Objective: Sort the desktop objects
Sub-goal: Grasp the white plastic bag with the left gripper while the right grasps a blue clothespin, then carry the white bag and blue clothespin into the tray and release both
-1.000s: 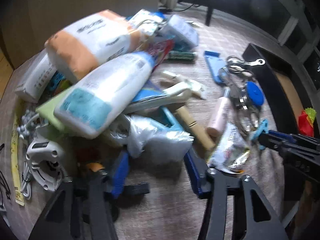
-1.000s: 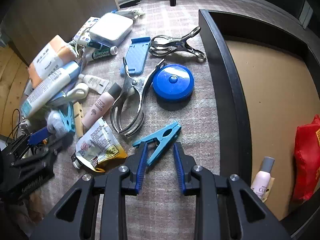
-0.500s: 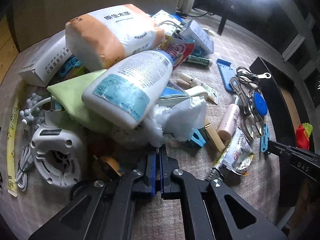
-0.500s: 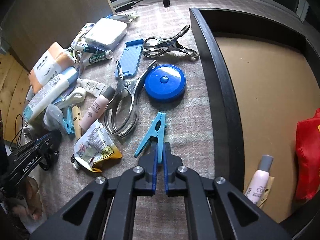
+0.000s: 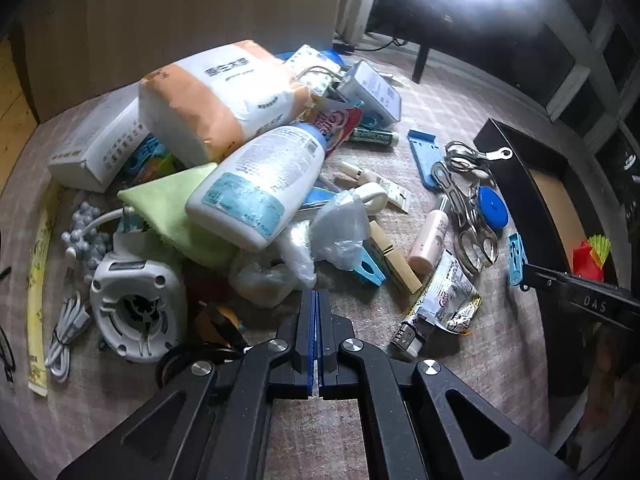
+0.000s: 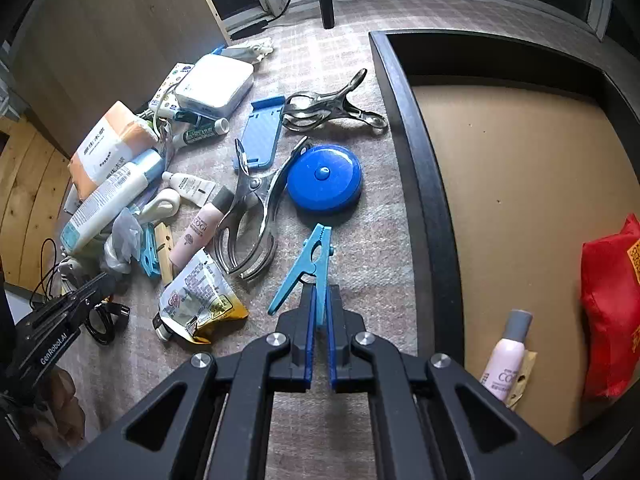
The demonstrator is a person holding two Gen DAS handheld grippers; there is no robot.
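Steeply angled down, right gripper jaws clamp the blue clothespin; left gripper jaws together.

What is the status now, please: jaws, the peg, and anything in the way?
Right gripper shut on blue clothes peg. Left gripper shut, empty, at plastic bag. Black tray beside peg; nothing between.

Counts of things ahead of the tongs

Two metal clips, two blue pegs, two pink bottles, one blue round case lay beyond the tongs.
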